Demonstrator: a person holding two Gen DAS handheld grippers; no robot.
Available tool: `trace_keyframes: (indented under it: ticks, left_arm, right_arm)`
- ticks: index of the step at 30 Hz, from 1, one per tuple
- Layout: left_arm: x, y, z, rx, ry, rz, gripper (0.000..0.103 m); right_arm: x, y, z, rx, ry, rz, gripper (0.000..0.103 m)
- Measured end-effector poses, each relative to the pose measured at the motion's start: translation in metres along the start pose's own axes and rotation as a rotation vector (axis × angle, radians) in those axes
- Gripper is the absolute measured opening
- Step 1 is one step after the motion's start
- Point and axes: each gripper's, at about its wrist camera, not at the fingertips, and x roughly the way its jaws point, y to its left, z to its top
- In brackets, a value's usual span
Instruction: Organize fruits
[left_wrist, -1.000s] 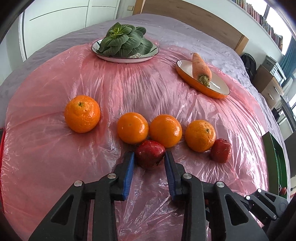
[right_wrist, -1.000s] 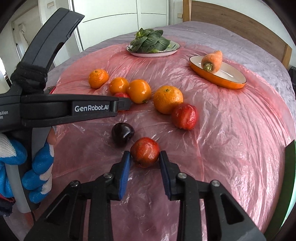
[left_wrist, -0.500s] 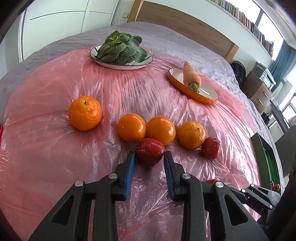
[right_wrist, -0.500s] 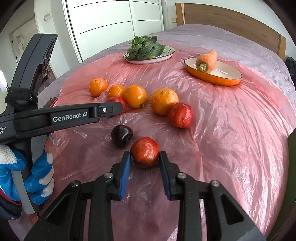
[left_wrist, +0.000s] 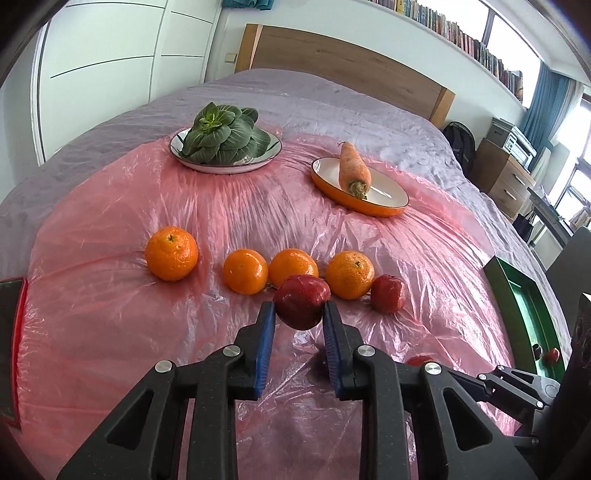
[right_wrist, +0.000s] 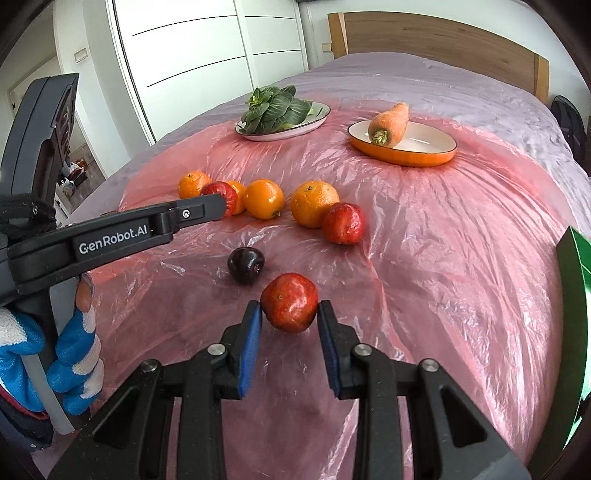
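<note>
- Fruits are spread over a crinkled pink plastic sheet (left_wrist: 110, 314) that covers a bed with a wooden headboard (left_wrist: 343, 59).
- A dark red round fruit (left_wrist: 302, 306) is clamped between the blue pads of the left gripper (left_wrist: 299, 314); its jaws have just been closing on it, and the fruit is seen clear of the sheet.
- A bright red round fruit (right_wrist: 290, 302) is pinched between the blue pads of the right gripper (right_wrist: 290, 314), the jaws narrowed onto its sides.
- Four round oranges lie in a loose row beyond the left gripper: one set apart at the left (left_wrist: 171, 253), then three close together (left_wrist: 245, 271) (left_wrist: 293, 267) (left_wrist: 349, 274).
- A third red fruit (left_wrist: 388, 293) is found touching the rightmost orange.
- A nearly black round fruit (right_wrist: 245, 265) rests on the sheet just beside the right gripper's fruit, seen in the right wrist view.
- Farther back, a leafy green vegetable (left_wrist: 221, 134) is piled on a white round plate (left_wrist: 225, 168), and an orange carrot (left_wrist: 354, 170) lies in an orange oval dish with a white inside (left_wrist: 384, 199).
- A green tray (left_wrist: 528, 317) stands at the bed's right edge.
- A hand in a blue and white glove (right_wrist: 70, 354) is seen gripping the left tool's handle.
</note>
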Motion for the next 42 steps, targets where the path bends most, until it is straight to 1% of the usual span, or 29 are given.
trace_keyframes:
  ticks: [7,8,9,10,14,18,21,23,25,30,33,35,37,39,42]
  left_arm:
    - [-0.006,-0.005,-0.001,0.024,-0.01,-0.001,0.017]
    - [-0.006,-0.005,-0.001,0.025,-0.01,0.0,0.01]
    - [-0.006,-0.005,-0.001,0.029,-0.009,0.002,0.001]
    - [-0.006,-0.006,-0.002,0.032,-0.009,0.005,0.0]
    - [-0.004,0.003,-0.001,0.003,-0.003,-0.009,0.0]
    - [0.002,0.016,-0.001,-0.06,0.02,-0.068,0.0]
    - [0.006,0.018,-0.002,-0.072,0.02,-0.089,0.005]
    - [0.007,0.019,-0.002,-0.08,0.016,-0.086,0.022]
    - [0.01,0.021,-0.004,-0.081,0.018,-0.082,0.026]
    - [0.022,0.024,-0.009,-0.067,0.048,-0.051,0.029]
    - [0.025,0.025,-0.011,-0.063,0.057,-0.054,0.03]
    - [0.019,0.023,-0.01,-0.038,0.045,-0.06,0.031]
    - [0.017,0.019,-0.01,-0.009,0.041,-0.037,0.033]
    - [0.021,0.015,-0.013,0.018,0.059,-0.018,0.033]
    - [0.022,0.007,-0.016,0.065,0.059,0.003,0.033]
  right_arm:
    - [0.0,0.001,-0.005,0.028,-0.001,-0.021,0.054]
    - [0.0,0.001,-0.005,0.03,-0.001,-0.022,0.054]
    - [0.001,0.001,-0.006,0.032,-0.002,-0.022,0.054]
    - [0.001,0.001,-0.007,0.036,-0.003,-0.021,0.054]
    - [0.002,0.001,-0.009,0.041,-0.001,-0.022,0.054]
    - [0.004,0.0,-0.011,0.048,-0.005,-0.014,0.054]
    - [0.003,-0.001,-0.013,0.057,-0.014,-0.005,0.054]
    - [0.003,-0.003,-0.014,0.061,-0.018,0.002,0.054]
    - [0.003,-0.004,-0.014,0.065,-0.02,0.009,0.054]
    - [0.003,-0.004,-0.014,0.07,-0.029,0.027,0.054]
    - [0.003,-0.004,-0.015,0.071,-0.033,0.035,0.054]
    - [0.003,-0.005,-0.015,0.075,-0.037,0.041,0.054]
    - [0.004,-0.005,-0.016,0.078,-0.038,0.047,0.054]
    - [0.005,-0.005,-0.016,0.08,-0.037,0.052,0.054]
    - [0.004,-0.006,-0.016,0.082,-0.039,0.059,0.054]
